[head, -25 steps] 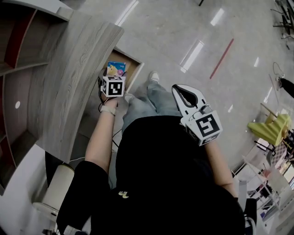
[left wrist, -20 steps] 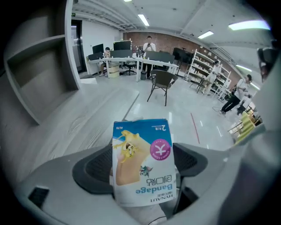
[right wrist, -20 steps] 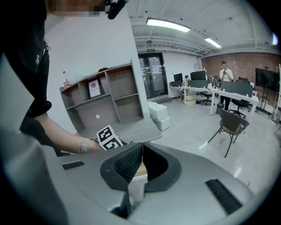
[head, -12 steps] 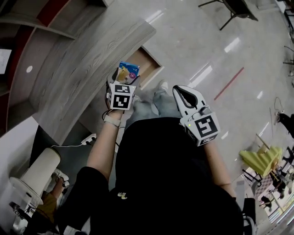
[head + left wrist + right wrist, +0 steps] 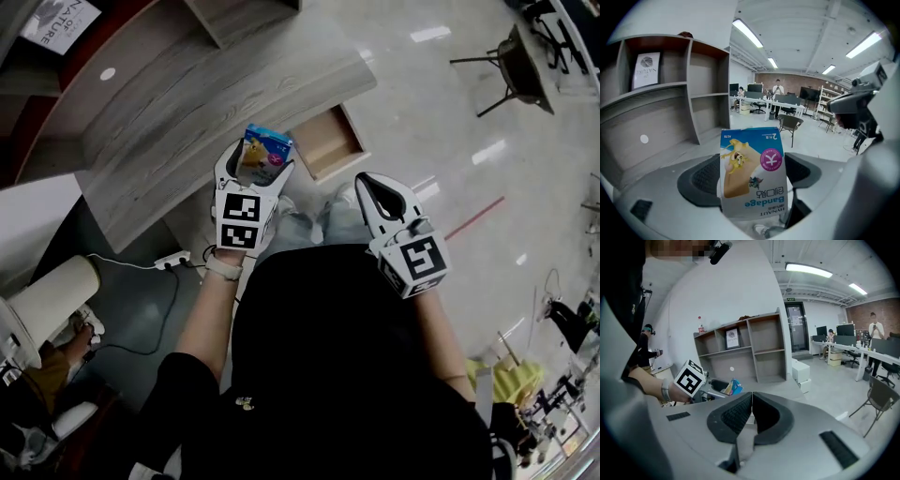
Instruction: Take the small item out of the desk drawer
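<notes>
Near the open drawer (image 5: pixel 330 142), blue-and-tan bandage box (image 5: pixel 753 171), upside-down, clamped in left gripper (image 5: pixel 255 161) jaws; right gripper (image 5: pixel 751 404) jaws together.

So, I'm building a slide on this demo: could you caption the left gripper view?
Left claw shut on a blue bandage packet, held up in front of an open shelf unit.

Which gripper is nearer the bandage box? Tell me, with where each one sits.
Left. The left gripper is clamped on the bandage box; the right gripper is shut, empty, off to the box's right.
</notes>
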Demonstrator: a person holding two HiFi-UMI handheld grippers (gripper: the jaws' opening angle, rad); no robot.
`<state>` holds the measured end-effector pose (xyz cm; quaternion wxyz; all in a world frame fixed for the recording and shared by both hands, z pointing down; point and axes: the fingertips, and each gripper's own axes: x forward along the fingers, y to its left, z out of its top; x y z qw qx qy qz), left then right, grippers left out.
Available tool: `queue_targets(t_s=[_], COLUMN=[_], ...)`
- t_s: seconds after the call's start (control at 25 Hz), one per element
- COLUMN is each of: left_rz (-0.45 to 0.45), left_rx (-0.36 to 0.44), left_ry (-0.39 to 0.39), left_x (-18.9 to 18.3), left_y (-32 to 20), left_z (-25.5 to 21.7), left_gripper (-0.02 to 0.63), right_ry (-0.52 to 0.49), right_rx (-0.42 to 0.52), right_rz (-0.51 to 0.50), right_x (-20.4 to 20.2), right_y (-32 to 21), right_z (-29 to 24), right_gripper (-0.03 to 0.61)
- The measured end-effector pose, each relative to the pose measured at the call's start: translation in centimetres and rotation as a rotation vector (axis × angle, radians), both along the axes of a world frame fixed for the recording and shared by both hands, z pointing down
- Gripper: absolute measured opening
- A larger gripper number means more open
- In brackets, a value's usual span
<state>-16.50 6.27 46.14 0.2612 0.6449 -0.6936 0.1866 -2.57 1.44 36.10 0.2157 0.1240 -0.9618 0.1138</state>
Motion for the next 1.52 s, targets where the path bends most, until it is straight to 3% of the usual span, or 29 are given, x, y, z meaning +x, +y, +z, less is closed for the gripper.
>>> queue_targets(t_s=[0.32, 0.72, 1.12, 1.36, 1.52], left_rz=[-0.172, -0.268, -0.363, -0.396, -0.416], left_rx=[0.149, 0.295, 0.419, 0.461, 0.484], left_ry=[-0.026, -0.076, -0.106, -0.105, -0.107], left_x=[-4.6, -7.9, -8.3, -9.1, -9.7], left_y=[5.9, 12.0, 16.2, 17.9, 19.3], left_z=[-6.3, -12.5, -17.4, -19.1, -19.6], left_gripper=[0.440, 0.440, 0.440, 0.440, 0.440], right_ry=[-0.069, -0.146, -0.190, -0.217, -0.215], right_rx=[0.022, 0.060, 0.077, 0.084, 0.102], right_rz=[-0.133, -0.291, -0.386, -0.387, -0.439], right_x=[-6.2, -11.9, -13.9, -15.2, -15.3], right_y=[3.4, 8.0, 10.9, 12.0, 13.4], right_z=[-2.9, -5.7, -8.3, -10.0, -9.7], right_gripper=[-0.002, -0.002, -0.002, -0.002, -0.002])
